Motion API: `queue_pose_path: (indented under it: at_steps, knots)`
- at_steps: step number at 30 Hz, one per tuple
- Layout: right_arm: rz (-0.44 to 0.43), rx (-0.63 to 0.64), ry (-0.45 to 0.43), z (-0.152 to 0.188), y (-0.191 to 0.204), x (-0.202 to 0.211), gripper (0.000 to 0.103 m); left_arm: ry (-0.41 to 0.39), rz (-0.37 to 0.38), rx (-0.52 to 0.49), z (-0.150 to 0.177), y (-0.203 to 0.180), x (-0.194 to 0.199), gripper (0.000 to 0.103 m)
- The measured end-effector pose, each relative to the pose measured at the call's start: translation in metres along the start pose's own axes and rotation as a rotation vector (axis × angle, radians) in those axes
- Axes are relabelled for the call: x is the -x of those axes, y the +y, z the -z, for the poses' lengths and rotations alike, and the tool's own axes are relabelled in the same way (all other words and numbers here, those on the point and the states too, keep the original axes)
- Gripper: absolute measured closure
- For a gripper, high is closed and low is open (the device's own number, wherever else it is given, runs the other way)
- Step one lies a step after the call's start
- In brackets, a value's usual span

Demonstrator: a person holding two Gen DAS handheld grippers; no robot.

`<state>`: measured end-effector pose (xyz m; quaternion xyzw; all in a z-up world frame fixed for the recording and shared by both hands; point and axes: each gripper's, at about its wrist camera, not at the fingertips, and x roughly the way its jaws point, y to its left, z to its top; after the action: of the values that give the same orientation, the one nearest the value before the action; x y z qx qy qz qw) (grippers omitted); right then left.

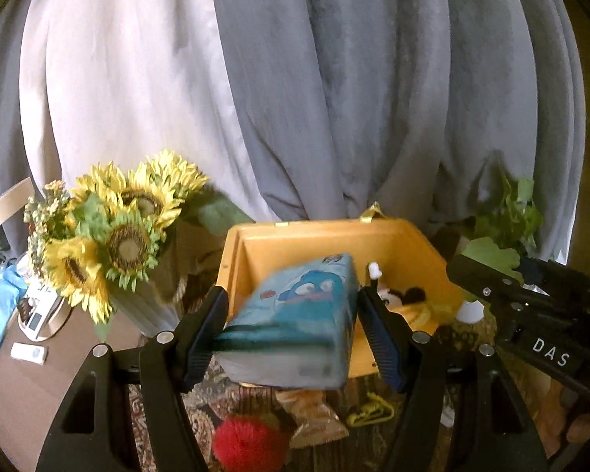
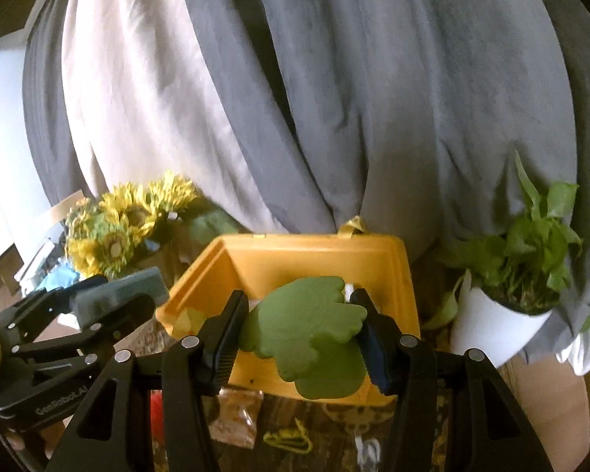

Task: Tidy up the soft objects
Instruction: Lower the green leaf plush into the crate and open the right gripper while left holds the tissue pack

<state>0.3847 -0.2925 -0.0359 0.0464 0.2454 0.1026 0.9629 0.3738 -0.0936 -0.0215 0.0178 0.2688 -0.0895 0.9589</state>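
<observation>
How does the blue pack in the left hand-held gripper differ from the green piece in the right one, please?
The blue tissue pack is a blocky rectangle printed with a cartoon face; the green leaf-shaped piece is flat, lobed and plain. The pack fills the left hand-held gripper side to side; the leaf hangs below the right hand-held gripper. Both are clamped in front of the yellow bin.

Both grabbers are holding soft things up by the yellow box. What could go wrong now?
1. The blue tissue pack is clamped only at its sides by the left gripper; being squashy, it might slip out.
2. The right gripper pinches the green leaf-shaped piece, which could twist loose.
3. Both head for the same yellow box, so the grippers might bump, or brush the sunflowers beside it.
</observation>
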Motion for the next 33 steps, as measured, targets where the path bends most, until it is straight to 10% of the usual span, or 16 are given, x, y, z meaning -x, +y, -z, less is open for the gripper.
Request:
queue_pose_path:
  at_steps: [3,8,16,19,26,33]
  knots:
    - [-0.006,-0.009,-0.004,-0.010,0.000,-0.010,0.048,-0.002,-0.002,0.009,-0.011,0.003,-0.009,0.041]
    - [-0.008,-0.027,0.008,-0.024,-0.005,-0.035,0.048,0.015,0.022,0.020,-0.026,0.007,-0.038,0.075]
    - [-0.033,-0.060,0.132,-0.033,-0.016,-0.098,0.048,0.155,0.036,0.010,-0.041,0.012,-0.114,0.083]
    - [-0.030,-0.060,0.175,-0.033,-0.019,-0.116,0.048,0.169,0.019,0.003,-0.042,0.013,-0.119,0.082]
    - [0.000,-0.076,0.268,-0.030,-0.025,-0.139,0.035,0.163,-0.050,-0.005,-0.039,0.019,-0.112,0.042]
    - [0.026,-0.041,0.225,-0.028,-0.017,-0.116,0.035,0.123,-0.085,-0.031,-0.033,0.016,-0.090,0.034]
